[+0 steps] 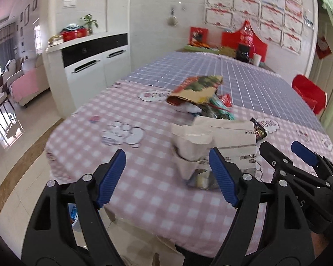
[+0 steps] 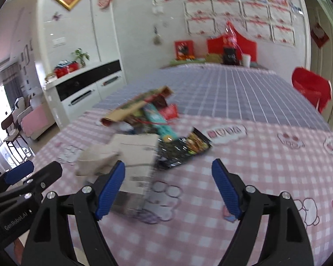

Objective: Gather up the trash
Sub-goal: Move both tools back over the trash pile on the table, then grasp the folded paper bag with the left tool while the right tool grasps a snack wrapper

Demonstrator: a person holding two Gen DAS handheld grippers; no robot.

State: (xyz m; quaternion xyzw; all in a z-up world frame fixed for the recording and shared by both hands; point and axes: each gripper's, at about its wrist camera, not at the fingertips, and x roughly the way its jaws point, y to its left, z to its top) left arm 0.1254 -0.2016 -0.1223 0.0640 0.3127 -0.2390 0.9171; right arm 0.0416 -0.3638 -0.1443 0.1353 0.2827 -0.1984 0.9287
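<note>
While I look along the desk [image 1: 144, 199], my left hand-held gripper [image 1: 167, 177] gapes wide, holding nothing; the trash pile [image 1: 202, 108] lies just ahead on the pink checked cloth, a white paper box [image 2: 135, 155] nearest; my right hand-held gripper [image 2: 167, 186] gapes wide too, empty.

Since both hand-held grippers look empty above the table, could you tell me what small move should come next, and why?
Probably ease the left hand-held gripper forward and down to the pale cardboard box nearest the table edge. Both it and the right hand-held gripper are open with nothing between their pads, and the box lies at the front of the trash pile on the checked tablecloth, still untouched.
</note>
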